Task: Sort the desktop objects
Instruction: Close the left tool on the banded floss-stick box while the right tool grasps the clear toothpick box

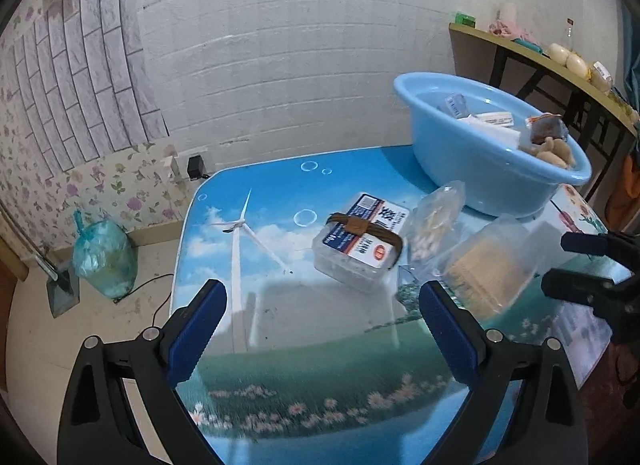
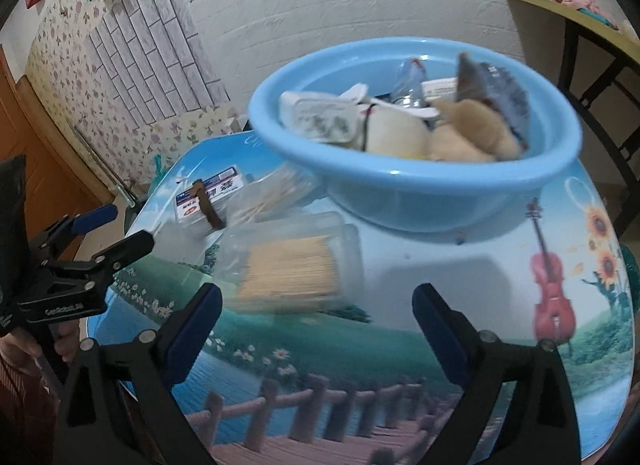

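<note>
My left gripper (image 1: 322,301) hangs over the printed counter (image 1: 280,305) with its jaws spread wide and nothing between them; only the windmill picture shows in the gap. My right gripper (image 2: 316,305) is likewise wide apart and empty.

From the left wrist view, a clear plastic box with a brown band across it (image 1: 362,241) lies at about 1 o'clock from my left jaws. Its lid label is red, white and blue with Chinese writing that I cannot read (a QR-like patch sits in one corner). Just beside it, toward 2 o'clock, is a crinkled clear bag of pale pieces (image 1: 434,221), and touching that a clear box of toothpicks (image 1: 486,269).

From the right wrist view the toothpick box (image 2: 290,269) sits at 12 o'clock, just past my right jaws, blurred. Behind it, at 1 o'clock, the blue basin (image 2: 420,185) holds packets and wrappers; their print is too soft to read.
</note>
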{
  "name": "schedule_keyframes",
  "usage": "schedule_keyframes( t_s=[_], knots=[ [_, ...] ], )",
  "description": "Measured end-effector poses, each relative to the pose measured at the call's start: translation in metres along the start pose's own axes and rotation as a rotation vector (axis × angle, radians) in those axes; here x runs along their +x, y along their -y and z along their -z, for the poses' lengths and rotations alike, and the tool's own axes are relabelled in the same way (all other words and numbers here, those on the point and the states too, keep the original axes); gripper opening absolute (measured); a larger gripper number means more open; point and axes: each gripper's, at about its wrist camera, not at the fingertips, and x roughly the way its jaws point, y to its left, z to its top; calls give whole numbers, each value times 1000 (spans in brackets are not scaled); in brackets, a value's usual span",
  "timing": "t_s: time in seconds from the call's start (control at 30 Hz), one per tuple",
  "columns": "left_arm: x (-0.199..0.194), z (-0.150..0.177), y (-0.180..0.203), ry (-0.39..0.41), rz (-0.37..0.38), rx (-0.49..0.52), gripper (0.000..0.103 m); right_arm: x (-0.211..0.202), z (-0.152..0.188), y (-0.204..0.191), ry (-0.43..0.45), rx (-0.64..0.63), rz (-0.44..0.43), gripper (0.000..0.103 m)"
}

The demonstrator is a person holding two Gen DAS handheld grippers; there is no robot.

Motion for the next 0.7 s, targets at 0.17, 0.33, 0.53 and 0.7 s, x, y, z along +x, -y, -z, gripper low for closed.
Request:
schedule_keyframes(
  t_s=[0.17, 0.33, 0.53, 0.7],
  knots=[
    [18, -8, -6, -12, 22, 26, 97, 14, -3, -8, -18, 1, 15, 99],
    [33, -15, -1, -24, 63, 81, 97, 26, -5, -16, -40, -14, 4, 99],
    [54, -22, 9, -61, 110, 149, 94, 36, -6, -22, -69, -30, 9, 99],
    [62, -21, 13, -110, 171, 159, 60, 41, -6, -28, -81, -50, 28, 99]
  ],
)
